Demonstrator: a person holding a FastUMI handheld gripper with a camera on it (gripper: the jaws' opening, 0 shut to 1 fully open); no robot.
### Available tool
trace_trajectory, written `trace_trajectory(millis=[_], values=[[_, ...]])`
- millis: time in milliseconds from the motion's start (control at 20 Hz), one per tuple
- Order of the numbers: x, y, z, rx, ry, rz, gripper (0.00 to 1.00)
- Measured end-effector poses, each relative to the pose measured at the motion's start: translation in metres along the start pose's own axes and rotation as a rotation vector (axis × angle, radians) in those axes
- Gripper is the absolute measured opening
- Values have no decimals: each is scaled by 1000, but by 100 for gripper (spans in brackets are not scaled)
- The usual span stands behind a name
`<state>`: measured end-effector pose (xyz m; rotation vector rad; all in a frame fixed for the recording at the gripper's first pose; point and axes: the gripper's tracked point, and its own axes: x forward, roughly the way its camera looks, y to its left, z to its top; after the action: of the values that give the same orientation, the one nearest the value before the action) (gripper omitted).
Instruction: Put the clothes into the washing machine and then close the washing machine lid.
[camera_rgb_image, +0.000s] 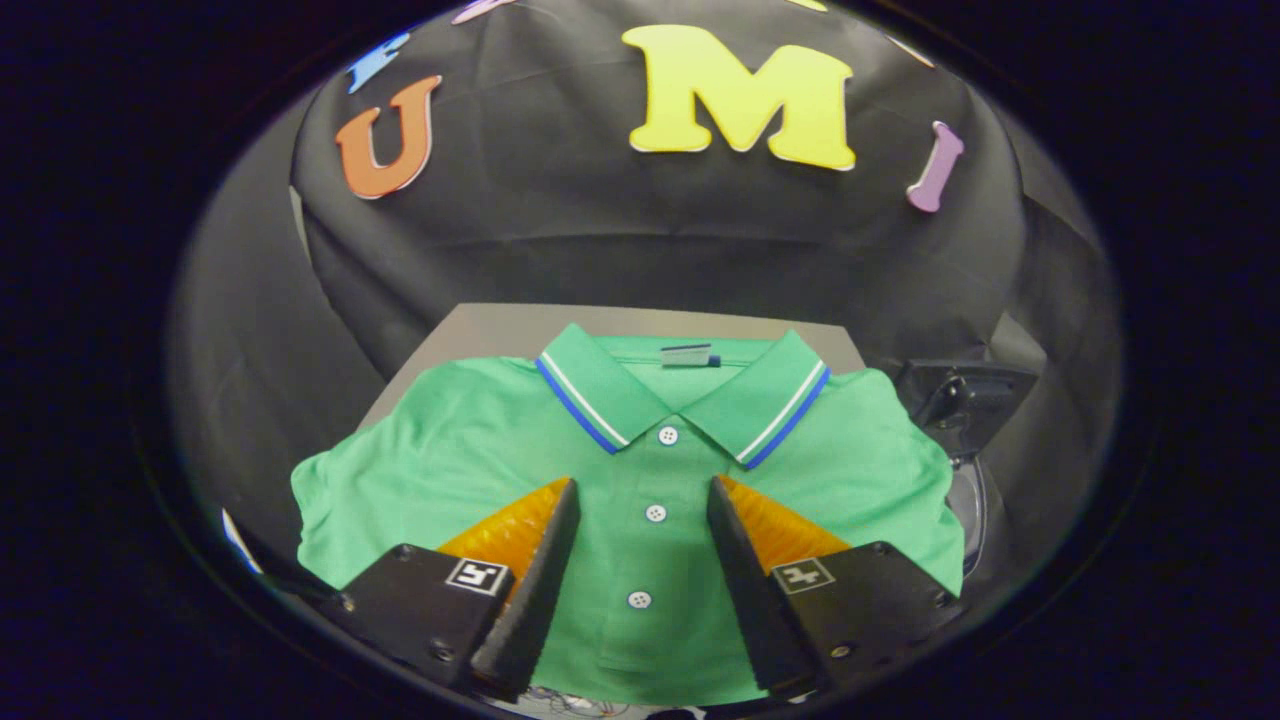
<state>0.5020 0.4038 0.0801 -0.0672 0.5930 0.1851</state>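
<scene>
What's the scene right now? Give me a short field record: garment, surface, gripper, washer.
garment: green polo shirt, laid flat and front up, collar away from the gripper, placket buttoned
surface: grey tabletop, bare strip beyond the collar
gripper: gripper open, fingers spread either side of the button placket, above the shirt; contact cannot be told
washer: dark machine part beside the shirt's sleeve, with a rounded clear piece below it; lid state unclear
task state: shirt not yet grasped

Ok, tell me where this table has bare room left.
The bare grey table shows as a strip beyond the collar and a wedge off the far shoulder of the green polo shirt. The shirt covers the rest. The open tongs straddle its button placket. Black hardware crowds the other shoulder.
</scene>
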Motion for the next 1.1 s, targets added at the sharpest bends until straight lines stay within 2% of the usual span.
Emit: trace_trajectory(millis=[200,300,550,750,900,1100], values=[[-2,-2,-5,49,21,30,18],[-7,-2,-8,43,37,46,10],[-26,-8,-21,50,17,94,6],[-60,-22,-17,121,-32,168,6],[-93,-42,-6,162,-97,210,6],[-136,-90,13,168,-192,200,6]])
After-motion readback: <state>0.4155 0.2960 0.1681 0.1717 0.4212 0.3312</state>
